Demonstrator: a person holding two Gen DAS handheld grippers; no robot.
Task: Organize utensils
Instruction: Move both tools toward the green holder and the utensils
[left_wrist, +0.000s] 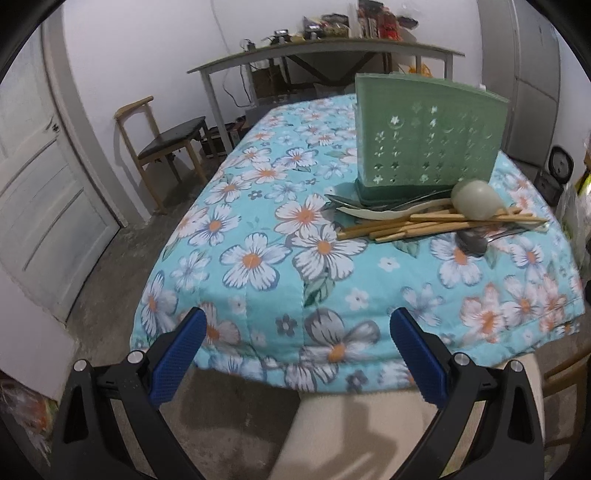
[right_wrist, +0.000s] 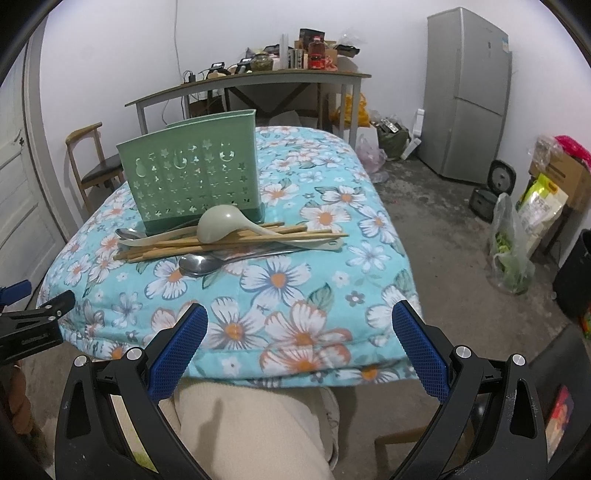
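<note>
A green perforated utensil holder (left_wrist: 424, 144) (right_wrist: 192, 177) stands upright on the flowered tablecloth (left_wrist: 266, 229) (right_wrist: 314, 291). In front of it lies a heap of utensils: wooden chopsticks (left_wrist: 413, 225) (right_wrist: 221, 243), a pale green ladle (left_wrist: 474, 199) (right_wrist: 218, 223) resting on top, and metal spoons (left_wrist: 471, 242) (right_wrist: 201, 264). My left gripper (left_wrist: 297, 325) hangs open over the near table edge, well short of the heap. My right gripper (right_wrist: 299, 321) is likewise open at the near edge, with nothing between its fingers. The left gripper's tip (right_wrist: 40, 314) shows at the right wrist view's left side.
A wooden chair (left_wrist: 162, 140) (right_wrist: 96, 166) and a cluttered side table (left_wrist: 325, 51) (right_wrist: 251, 81) stand behind. A grey fridge (right_wrist: 469, 96), bags (right_wrist: 513, 247) and a rice cooker (right_wrist: 498, 181) sit on the floor to the right. A person's beige-clad legs (right_wrist: 251, 432) are below the grippers.
</note>
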